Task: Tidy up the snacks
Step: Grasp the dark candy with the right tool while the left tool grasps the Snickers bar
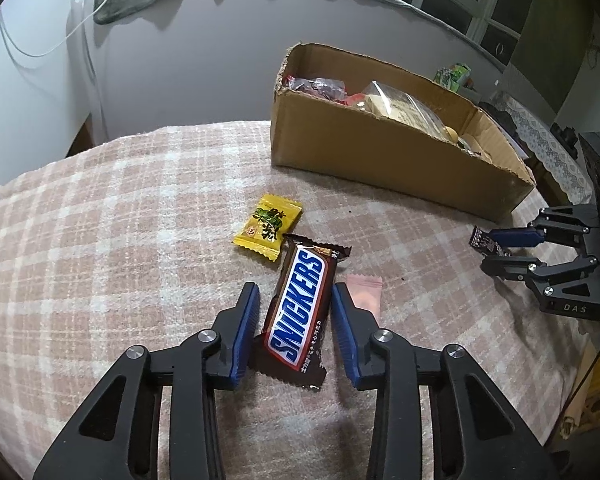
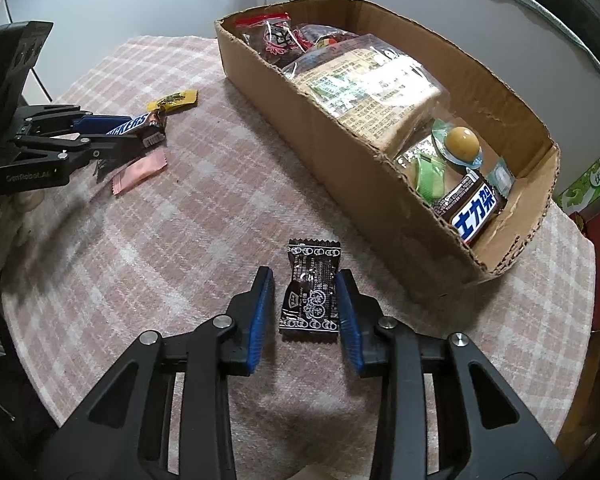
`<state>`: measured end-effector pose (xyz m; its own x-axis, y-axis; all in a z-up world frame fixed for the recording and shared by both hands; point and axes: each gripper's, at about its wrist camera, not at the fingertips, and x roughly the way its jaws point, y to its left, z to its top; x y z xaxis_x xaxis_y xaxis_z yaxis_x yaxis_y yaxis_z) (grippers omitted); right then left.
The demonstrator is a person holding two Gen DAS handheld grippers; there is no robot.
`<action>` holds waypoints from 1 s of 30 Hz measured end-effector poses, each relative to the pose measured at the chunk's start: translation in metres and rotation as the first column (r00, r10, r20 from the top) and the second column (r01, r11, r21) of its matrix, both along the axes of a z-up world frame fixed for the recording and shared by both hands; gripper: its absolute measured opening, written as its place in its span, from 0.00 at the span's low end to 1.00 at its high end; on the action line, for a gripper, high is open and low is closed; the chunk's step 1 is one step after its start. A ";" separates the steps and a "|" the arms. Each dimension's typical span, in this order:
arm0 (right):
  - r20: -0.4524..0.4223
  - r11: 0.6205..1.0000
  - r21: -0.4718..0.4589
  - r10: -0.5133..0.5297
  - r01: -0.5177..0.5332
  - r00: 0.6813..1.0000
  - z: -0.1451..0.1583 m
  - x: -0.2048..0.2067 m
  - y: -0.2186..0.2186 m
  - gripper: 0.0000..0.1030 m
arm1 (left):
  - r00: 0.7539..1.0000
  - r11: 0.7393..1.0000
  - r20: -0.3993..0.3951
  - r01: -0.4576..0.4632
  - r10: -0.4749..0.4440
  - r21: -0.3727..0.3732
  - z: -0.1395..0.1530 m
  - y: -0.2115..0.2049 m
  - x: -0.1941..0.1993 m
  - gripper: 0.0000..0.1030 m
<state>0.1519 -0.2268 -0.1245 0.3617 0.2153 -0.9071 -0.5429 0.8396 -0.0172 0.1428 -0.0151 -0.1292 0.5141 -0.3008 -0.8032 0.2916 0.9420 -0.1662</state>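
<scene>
Left gripper (image 1: 294, 292): jaws parted, straddling the Snickers bar (image 1: 300, 312), which lies flat on the bench (image 1: 120, 220) between the two pads; no squeeze yet that I can see.
Yellow candy (image 1: 268, 226): just beyond the left jaws' tips, touching the bar's far end.
Pink sachet (image 1: 364, 294): just outside the left gripper's right-hand jaw, partly hidden behind it.
Left risk: that jaw could snag the sachet as it closes, and lifting the bar may drag the yellow candy along.
Right gripper (image 2: 305, 280): jaws apart around the black candy (image 2: 312, 292); its right pad looks to touch the wrapper.
Cardboard box (image 2: 340, 128): ahead and right of the right jaws, already crowded with snacks.
Right risk: the thin, slick wrapper may crumple or slide out instead of seating.
</scene>
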 end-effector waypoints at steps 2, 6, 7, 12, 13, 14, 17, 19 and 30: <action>-0.003 1.000 0.003 0.000 0.000 1.000 0.000 -0.001 0.000 0.28 | 1.000 1.000 0.005 0.004 -0.004 0.013 0.000 -0.001 0.000 0.27; -0.002 1.000 0.003 -0.008 0.008 1.000 0.000 -0.001 -0.001 0.27 | 1.000 0.999 0.015 0.012 -0.012 0.030 0.000 -0.003 -0.002 0.27; -0.001 1.000 0.003 -0.010 0.010 1.000 0.000 -0.001 -0.001 0.27 | 1.000 1.000 0.015 0.011 -0.012 0.029 0.000 -0.004 -0.002 0.27; 0.004 1.000 0.010 -0.021 0.021 1.000 0.000 -0.004 -0.003 0.26 | 1.000 1.000 0.015 0.006 -0.007 0.026 0.000 -0.004 -0.006 0.27; 0.007 1.000 0.012 -0.027 0.027 1.000 0.001 -0.004 -0.003 0.26 | 1.000 1.000 0.015 0.005 -0.005 0.023 0.000 -0.004 -0.006 0.27; 0.009 0.999 0.014 -0.032 0.032 0.999 0.001 -0.006 -0.004 0.26 | 1.000 1.000 0.015 0.002 -0.002 0.020 0.001 -0.003 -0.007 0.27; 0.020 0.999 0.024 -0.040 0.039 0.999 0.005 -0.009 -0.008 0.26 | 1.000 1.000 0.022 -0.004 0.004 0.015 0.004 -0.001 -0.010 0.27; 0.029 0.999 0.033 -0.043 0.042 0.999 0.010 -0.013 -0.011 0.26 | 1.000 1.000 0.030 -0.004 0.004 0.010 0.007 0.000 -0.013 0.27; 0.097 0.996 0.078 -0.052 0.045 0.994 0.046 -0.031 -0.020 0.26 | 0.996 0.999 0.086 -0.016 0.019 -0.030 0.033 0.001 -0.019 0.27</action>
